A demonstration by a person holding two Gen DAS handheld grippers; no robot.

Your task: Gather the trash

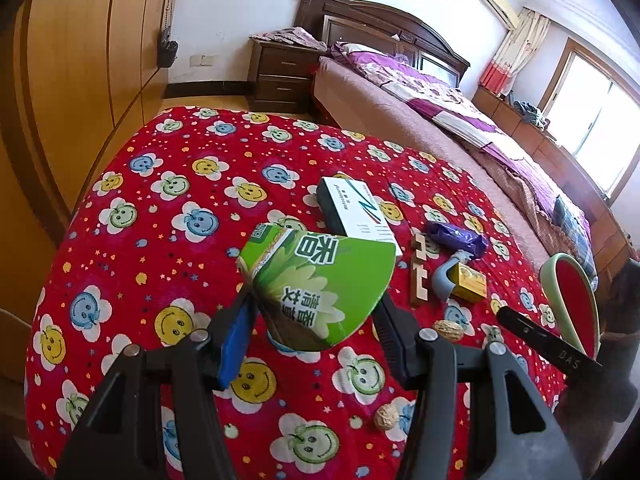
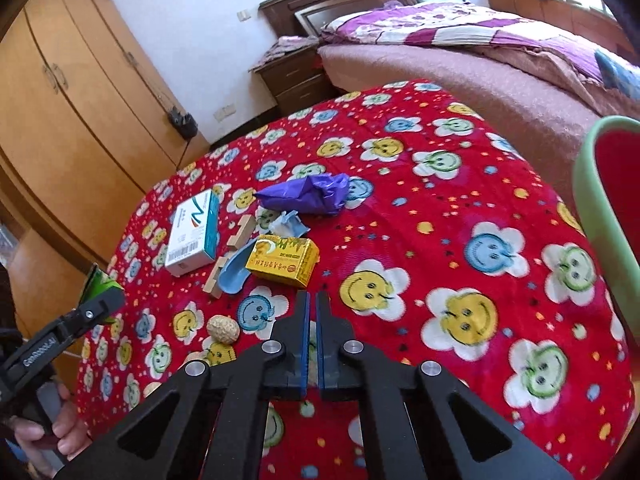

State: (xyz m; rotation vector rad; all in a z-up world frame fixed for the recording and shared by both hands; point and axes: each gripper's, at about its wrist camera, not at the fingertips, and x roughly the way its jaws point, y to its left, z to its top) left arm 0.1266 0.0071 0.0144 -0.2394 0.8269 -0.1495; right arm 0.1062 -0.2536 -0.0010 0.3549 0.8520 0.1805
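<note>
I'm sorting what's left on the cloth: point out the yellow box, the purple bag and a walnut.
yellow box (image 2: 282,261): right wrist view, its printed top face.
purple bag (image 2: 308,194): right wrist view, middle of the crumpled plastic.
walnut (image 2: 223,329): right wrist view, centre of its shell.

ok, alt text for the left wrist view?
The left claw grips a green carton above a red smiley-print cloth. Beyond lie a white box, yellow box, purple bag and two walnuts.
</note>
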